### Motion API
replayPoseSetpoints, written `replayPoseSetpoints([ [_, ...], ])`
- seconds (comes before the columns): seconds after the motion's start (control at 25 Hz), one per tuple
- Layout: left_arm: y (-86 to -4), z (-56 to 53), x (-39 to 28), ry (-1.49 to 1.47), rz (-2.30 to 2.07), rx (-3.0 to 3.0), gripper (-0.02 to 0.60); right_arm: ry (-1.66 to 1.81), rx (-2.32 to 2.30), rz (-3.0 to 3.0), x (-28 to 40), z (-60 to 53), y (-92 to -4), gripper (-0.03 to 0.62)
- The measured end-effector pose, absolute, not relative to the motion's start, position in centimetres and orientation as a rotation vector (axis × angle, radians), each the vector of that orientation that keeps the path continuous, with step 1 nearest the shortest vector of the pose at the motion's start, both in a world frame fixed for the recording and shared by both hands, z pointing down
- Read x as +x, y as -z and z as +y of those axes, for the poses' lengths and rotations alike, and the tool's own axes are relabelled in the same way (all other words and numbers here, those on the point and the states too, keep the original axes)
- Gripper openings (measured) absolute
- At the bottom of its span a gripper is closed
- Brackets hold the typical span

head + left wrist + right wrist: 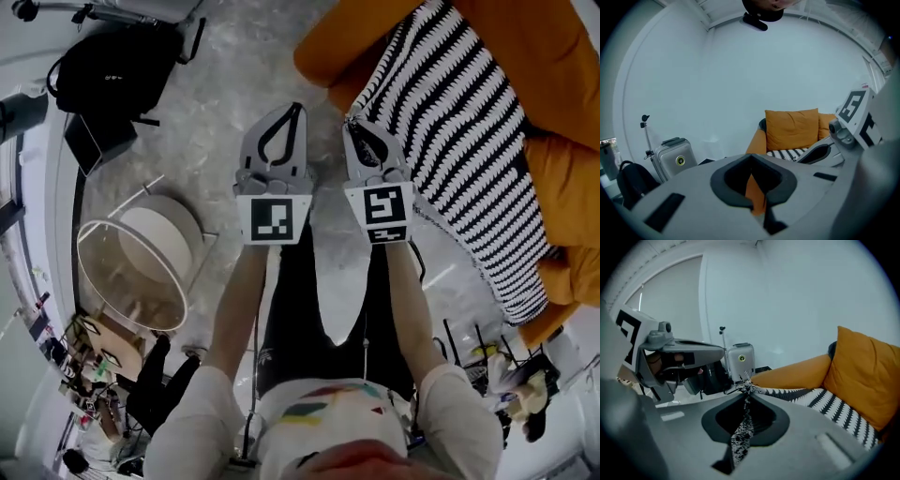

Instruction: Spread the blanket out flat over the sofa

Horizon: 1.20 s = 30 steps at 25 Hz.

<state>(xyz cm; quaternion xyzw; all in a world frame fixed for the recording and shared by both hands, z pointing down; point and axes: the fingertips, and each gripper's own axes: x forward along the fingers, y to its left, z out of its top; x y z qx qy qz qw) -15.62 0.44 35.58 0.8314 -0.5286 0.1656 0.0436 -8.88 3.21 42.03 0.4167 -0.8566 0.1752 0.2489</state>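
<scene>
Head view count: 2 grippers, left gripper (296,108) at 12 o'clock and right gripper (349,122) at 1 o'clock; 1 striped blanket (459,122) and 1 orange sofa (323,56), both toward 2 o'clock; 1 black backpack (112,70) at 10 o'clock; 1 round white table (141,262) at 9 o'clock. Left gripper view adds 1 silver suitcase (672,157) and 1 thin stand (646,136) at 8 o'clock. At 3 o'clock there are 2 orange cushions: front cushion (791,129) and rear cushion (826,124), half hidden.

Blanket (459,122) on sofa (534,47); backpack (108,66) far left.
</scene>
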Motion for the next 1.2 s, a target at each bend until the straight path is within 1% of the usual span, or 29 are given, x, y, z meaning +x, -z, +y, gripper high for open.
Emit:
replayPoseSetpoints([
  [0.16, -37.1, 1.0, -18.9, -0.528, -1.640, 2.493, 0.015, -0.437, 1.031, -2.276, -12.3, 3.6, -45.3, 0.015],
  [0.32, -37.7, 0.6, -20.4, -0.556, -1.642, 2.473, 0.015, -0.387, 0.926, -2.204, -13.8, 4.0, -49.4, 0.015],
  [0.6, -39.1, 0.0, -22.0, -0.622, -1.615, 2.513, 0.015, -0.409, 0.844, -2.138, -14.7, 4.7, -55.1, 0.015],
  [0.8, -40.3, -0.4, -22.8, -0.618, -1.605, 2.506, 0.015, -0.437, 0.808, -2.104, -15.5, 4.4, -58.4, 0.015],
  [1.04, -43.3, -0.6, -22.3, -0.637, -1.550, 2.528, 0.015, -0.500, 0.802, -2.069, -15.4, 3.5, -63.3, 0.015],
  [1.2, -45.0, -1.2, -22.3, -0.634, -1.550, 2.474, 0.015, -0.564, 0.773, -2.057, -15.0, 2.9, -65.1, 0.015],
])
